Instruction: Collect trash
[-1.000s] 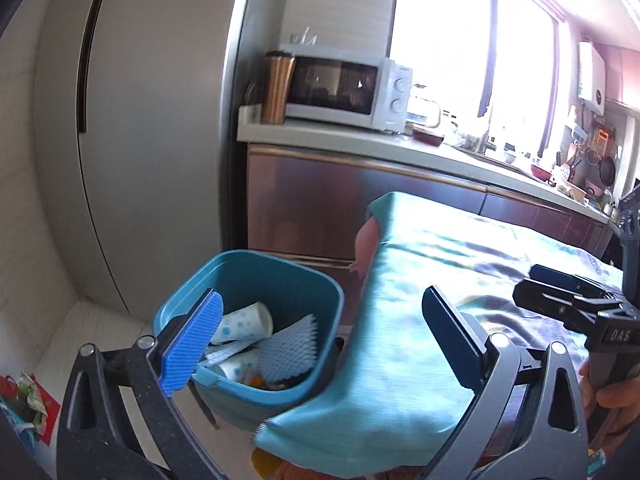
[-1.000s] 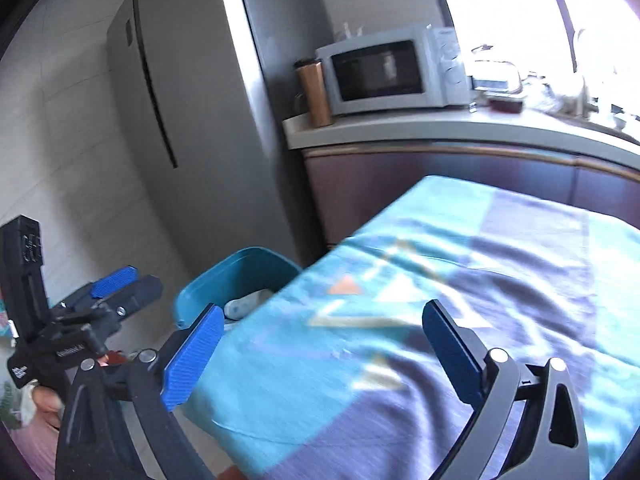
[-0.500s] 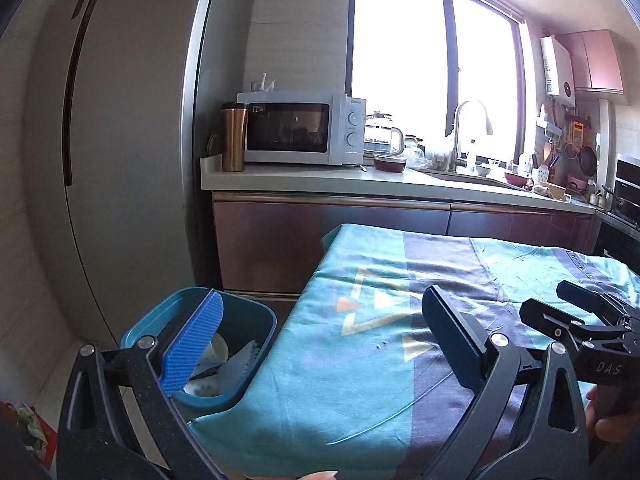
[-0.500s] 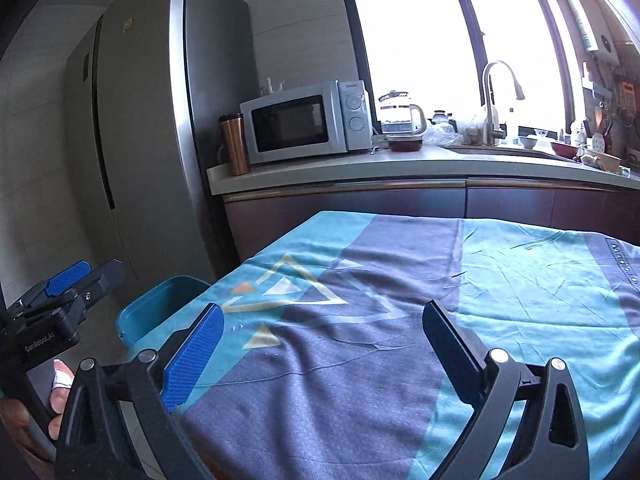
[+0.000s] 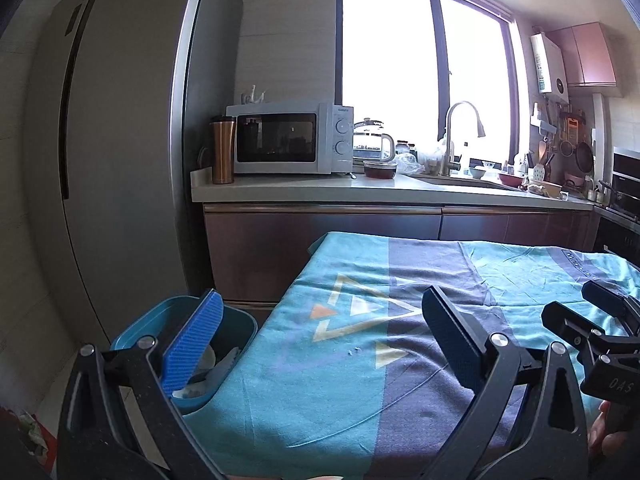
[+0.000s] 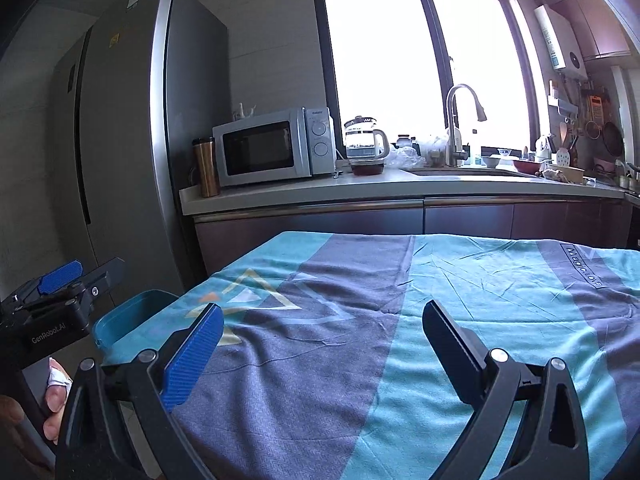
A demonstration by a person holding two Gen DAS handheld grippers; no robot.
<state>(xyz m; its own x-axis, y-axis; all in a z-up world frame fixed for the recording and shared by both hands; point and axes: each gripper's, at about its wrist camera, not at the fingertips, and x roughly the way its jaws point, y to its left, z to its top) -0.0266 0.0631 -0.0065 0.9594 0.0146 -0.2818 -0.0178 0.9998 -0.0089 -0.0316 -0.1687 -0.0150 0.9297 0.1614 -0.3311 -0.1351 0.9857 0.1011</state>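
Both jaws wide, empty; crumbs [image 5: 354, 350] on cloth-covered worktop [image 5: 520, 280] at 12 o'clock of left gripper [image 5: 320, 336], nearer; bin [image 5: 132, 332] at 9 o'clock

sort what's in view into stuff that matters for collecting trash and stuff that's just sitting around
Part of the job:
- blue bin beside the table, paper trash inside
- white crumbs on the tablecloth
- left hand-held gripper, open, empty
- right hand-held gripper, open, empty

Just lying about:
- microwave
- copper tumbler
- glass kettle
- fridge
- faucet
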